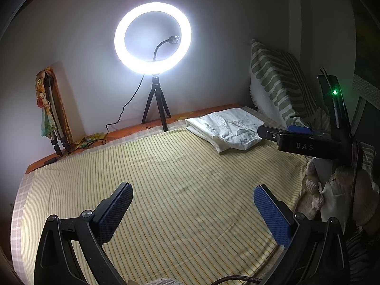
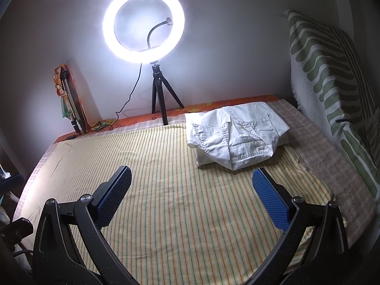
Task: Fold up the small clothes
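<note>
My left gripper and right gripper hover empty, jaws apart, over the yellow striped bedspread; folded white cotton garments look finished, stacked beyond.

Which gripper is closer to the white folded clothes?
The right gripper. It hovers open just in front of the white folded clothes. The left gripper is open too, farther back over the striped sheet.

A home bedroom, probably: a bed under a striped sheet, a cushion at 2 o'clock, a ring light at 12.
</note>
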`<state>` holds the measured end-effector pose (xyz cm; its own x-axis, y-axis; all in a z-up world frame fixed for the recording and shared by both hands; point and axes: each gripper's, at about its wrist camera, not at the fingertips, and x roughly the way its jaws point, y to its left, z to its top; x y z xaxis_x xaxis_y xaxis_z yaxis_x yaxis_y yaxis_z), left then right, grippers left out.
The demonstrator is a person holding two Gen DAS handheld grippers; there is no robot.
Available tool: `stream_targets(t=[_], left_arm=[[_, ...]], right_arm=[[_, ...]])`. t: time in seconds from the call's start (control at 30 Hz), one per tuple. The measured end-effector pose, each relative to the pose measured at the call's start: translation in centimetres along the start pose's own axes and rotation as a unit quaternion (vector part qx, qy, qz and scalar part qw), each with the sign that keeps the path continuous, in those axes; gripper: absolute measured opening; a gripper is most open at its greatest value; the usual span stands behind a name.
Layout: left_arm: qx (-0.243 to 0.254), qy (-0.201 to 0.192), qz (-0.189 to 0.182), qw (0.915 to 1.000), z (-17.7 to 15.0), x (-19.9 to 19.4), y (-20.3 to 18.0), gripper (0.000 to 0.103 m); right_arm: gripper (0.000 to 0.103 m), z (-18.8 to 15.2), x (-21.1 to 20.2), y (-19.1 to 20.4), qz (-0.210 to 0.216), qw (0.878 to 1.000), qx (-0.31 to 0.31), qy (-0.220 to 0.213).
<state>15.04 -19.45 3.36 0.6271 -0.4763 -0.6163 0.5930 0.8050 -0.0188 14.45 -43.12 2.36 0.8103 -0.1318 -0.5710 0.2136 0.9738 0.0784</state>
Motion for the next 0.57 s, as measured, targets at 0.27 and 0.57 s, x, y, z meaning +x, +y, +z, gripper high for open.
stream_targets(t=[0.27, 0.57], left_arm=[[-0.002, 0.002, 0.008, 1.0000, 0.1, 0.2, -0.1, 0.103], [0.003, 0.004, 0.010, 0.9999, -0.2, 1.1, -0.5, 0.103]], right_arm=[[0.103, -0.2, 0.0, 0.0, 0.004, 1.000, 0.002, 0.002], [0.103, -0.3, 0.0, -0.1, 0.006, 1.000, 0.002, 0.005]])
